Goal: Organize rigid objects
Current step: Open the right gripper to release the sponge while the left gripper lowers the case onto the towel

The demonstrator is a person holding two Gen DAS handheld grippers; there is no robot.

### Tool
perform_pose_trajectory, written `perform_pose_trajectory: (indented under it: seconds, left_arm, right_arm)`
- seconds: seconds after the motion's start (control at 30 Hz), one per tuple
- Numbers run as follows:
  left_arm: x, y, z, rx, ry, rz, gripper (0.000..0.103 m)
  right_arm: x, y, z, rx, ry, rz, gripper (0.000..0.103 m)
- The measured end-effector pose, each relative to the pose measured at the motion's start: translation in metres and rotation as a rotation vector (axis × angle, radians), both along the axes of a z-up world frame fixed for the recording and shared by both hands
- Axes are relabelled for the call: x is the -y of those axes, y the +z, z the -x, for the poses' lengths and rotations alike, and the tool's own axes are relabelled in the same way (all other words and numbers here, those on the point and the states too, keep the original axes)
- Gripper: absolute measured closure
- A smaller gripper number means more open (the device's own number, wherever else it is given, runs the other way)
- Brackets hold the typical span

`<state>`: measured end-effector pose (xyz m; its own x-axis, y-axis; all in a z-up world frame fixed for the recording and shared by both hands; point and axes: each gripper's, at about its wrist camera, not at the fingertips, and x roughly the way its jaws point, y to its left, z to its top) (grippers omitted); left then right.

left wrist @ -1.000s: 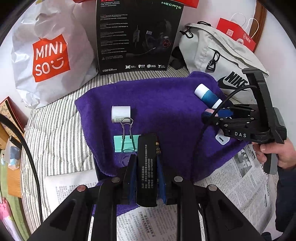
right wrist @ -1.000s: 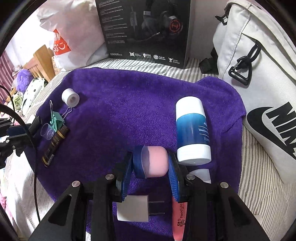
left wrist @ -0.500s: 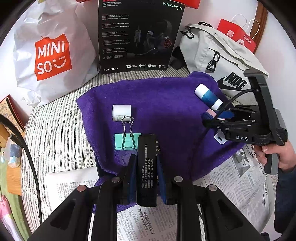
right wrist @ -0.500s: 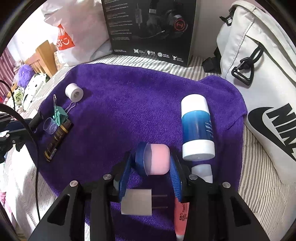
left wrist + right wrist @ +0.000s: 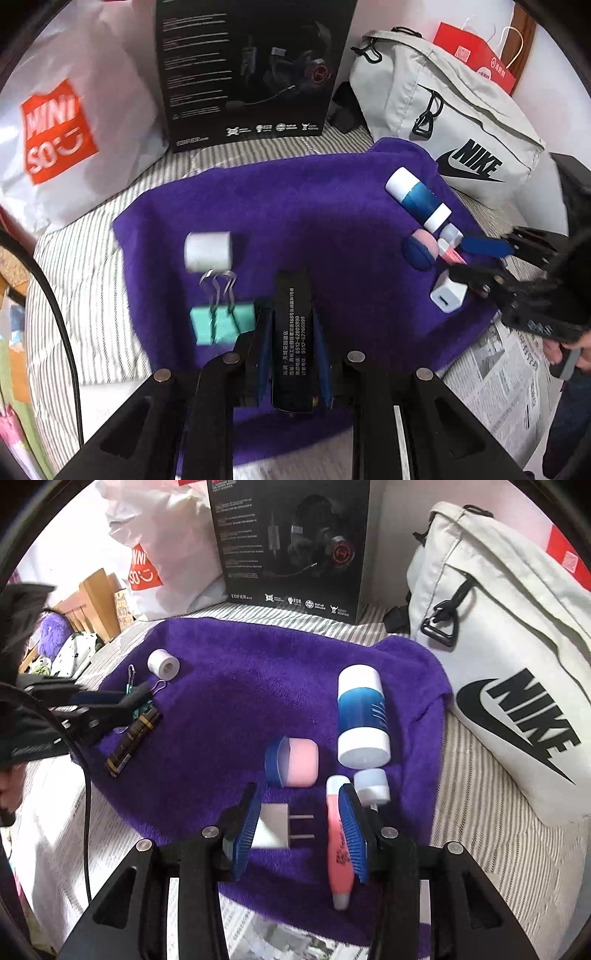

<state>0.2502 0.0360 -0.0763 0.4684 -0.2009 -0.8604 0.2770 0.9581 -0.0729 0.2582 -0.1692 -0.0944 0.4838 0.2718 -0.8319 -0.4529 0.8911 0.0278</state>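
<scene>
Two ribbed blue fingers [image 5: 245, 827] of the right gripper [image 5: 299, 821] stand wide apart, empty, flanking a white plug [image 5: 273, 827]; just beyond lies the rounded pink case [image 5: 297, 762] on fuzzy purple towel [image 5: 236, 709]. Left gripper [image 5: 291, 332] clamps a slim black box [image 5: 293, 339].

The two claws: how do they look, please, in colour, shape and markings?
Both are matte black frames with silver rivets. The right claw has blue ribbed finger pads. The left claw has blue pads too, and a black cable runs beside it.
</scene>
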Motion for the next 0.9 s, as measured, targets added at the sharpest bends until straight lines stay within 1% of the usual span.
perform_pose_trajectory:
  seconds: [0.1, 0.23, 0.4, 0.5, 0.7, 0.9]
  left_arm:
    - [0.008, -0.003, -0.013, -0.004, -0.008, 0.0, 0.082]
    - [0.017, -0.009, -0.028, -0.016, -0.025, -0.019, 0.082]
    - [0.02, -0.015, -0.041, -0.022, -0.029, -0.02, 0.082]
    - [0.019, -0.017, -0.048, -0.027, -0.023, -0.025, 0.082]
    - [0.018, -0.014, -0.057, -0.019, -0.021, -0.03, 0.082]
    - [0.023, -0.015, -0.066, -0.023, -0.02, -0.056, 0.082]
  right_arm:
    - [0.005, 0.002, 0.005, 0.007, 0.003, -0.012, 0.059]
    - [0.009, 0.003, 0.009, 0.012, 0.005, -0.029, 0.059]
    - [0.013, -0.004, 0.011, -0.002, -0.005, -0.042, 0.059]
    - [0.015, -0.006, 0.01, -0.004, -0.012, -0.059, 0.057]
    - [0.017, -0.007, 0.011, -0.003, -0.027, -0.073, 0.057]
    - [0.02, -0.008, 0.013, -0.012, -0.042, -0.1, 0.057]
